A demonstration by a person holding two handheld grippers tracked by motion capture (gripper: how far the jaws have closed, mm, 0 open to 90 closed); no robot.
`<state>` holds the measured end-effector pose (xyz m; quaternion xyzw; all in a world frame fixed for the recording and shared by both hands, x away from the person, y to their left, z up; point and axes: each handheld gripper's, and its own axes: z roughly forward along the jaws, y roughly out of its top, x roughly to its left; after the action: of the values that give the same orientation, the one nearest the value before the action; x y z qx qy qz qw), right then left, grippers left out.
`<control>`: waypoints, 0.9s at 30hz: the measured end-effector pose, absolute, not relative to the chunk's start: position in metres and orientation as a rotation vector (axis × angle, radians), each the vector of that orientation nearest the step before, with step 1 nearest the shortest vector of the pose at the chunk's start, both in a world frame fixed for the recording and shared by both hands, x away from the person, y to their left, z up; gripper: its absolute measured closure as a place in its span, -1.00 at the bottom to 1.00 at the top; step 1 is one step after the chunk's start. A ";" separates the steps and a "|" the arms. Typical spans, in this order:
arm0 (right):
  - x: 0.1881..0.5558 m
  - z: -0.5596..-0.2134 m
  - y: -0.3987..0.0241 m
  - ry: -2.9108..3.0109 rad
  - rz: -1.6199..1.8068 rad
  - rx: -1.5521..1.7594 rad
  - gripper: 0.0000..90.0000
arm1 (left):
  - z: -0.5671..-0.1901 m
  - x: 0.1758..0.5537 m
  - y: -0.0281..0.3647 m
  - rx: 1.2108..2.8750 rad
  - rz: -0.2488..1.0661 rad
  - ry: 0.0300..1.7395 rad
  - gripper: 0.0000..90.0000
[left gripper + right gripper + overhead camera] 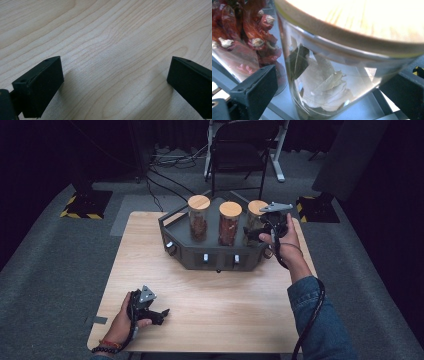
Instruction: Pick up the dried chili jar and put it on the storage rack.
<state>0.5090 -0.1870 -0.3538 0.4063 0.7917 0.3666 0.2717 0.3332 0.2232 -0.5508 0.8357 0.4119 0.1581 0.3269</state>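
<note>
A dark tray (215, 257) at the back of the wooden table (210, 295) holds three glass jars with wooden lids. The left jar (199, 217) has brown contents and the middle jar (230, 222) holds red chillies (249, 32). My right gripper (255, 232) is at the right jar (256, 209). It stands open, with one jaw on each side of this jar of dried bay leaves (324, 82) and small gaps showing. My left gripper (161, 316) rests low over the front left of the table, open (116, 65) with bare wood between its jaws.
A black folding chair (240, 150) and floor cables stand behind the table. Yellow-and-black striped bases sit on the carpet at the far left (82, 205) and far right (315, 205). The tray's front wall carries small knobs (205, 257).
</note>
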 end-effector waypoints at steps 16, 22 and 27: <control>0.484 -0.343 -0.194 2.122 0.970 1.011 -0.96 | -0.551 0.333 0.223 2.189 0.414 1.079 -0.99; 0.470 -0.345 -0.198 2.138 0.971 0.956 -0.96 | -0.551 0.333 0.223 2.189 0.414 1.079 -0.99; 0.457 -0.348 -0.201 2.147 0.974 0.919 -0.96 | -0.551 0.333 0.223 2.189 0.414 1.079 -0.99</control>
<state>0.4569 -0.2015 -0.3485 0.3463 0.8091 0.3671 0.3010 0.3332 0.2232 -0.5508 0.8357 0.4119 0.1582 0.3270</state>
